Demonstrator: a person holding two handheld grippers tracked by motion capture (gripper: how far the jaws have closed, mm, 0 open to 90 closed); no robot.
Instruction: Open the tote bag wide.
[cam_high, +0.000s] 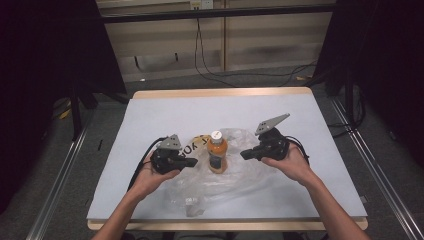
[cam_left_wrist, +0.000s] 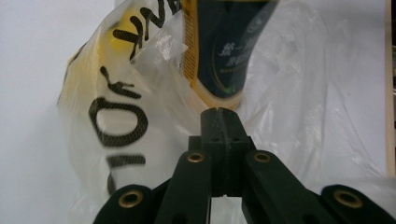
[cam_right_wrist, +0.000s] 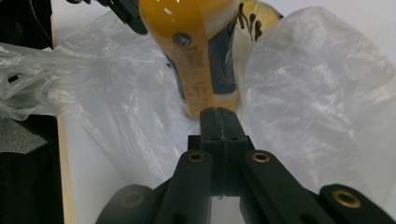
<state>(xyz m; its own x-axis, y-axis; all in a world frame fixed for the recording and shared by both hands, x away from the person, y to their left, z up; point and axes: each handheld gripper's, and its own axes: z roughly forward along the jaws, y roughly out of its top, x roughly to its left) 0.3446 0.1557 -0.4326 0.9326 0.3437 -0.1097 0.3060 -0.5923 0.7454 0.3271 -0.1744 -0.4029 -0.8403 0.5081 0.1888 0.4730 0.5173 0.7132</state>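
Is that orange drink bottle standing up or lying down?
Standing upright: the bottle rests on its base on the crumpled plastic bag, white cap on top.

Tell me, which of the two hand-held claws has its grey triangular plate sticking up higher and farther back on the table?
The right gripper. Its grey plate juts up and away toward the table's far side, while the left gripper carries its plate lower, close beside the bottle.

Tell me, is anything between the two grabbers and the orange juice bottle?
No solid object. The bottle stands on a crumpled plastic bag, between the left gripper and right gripper; only loose bag film lies around its base.
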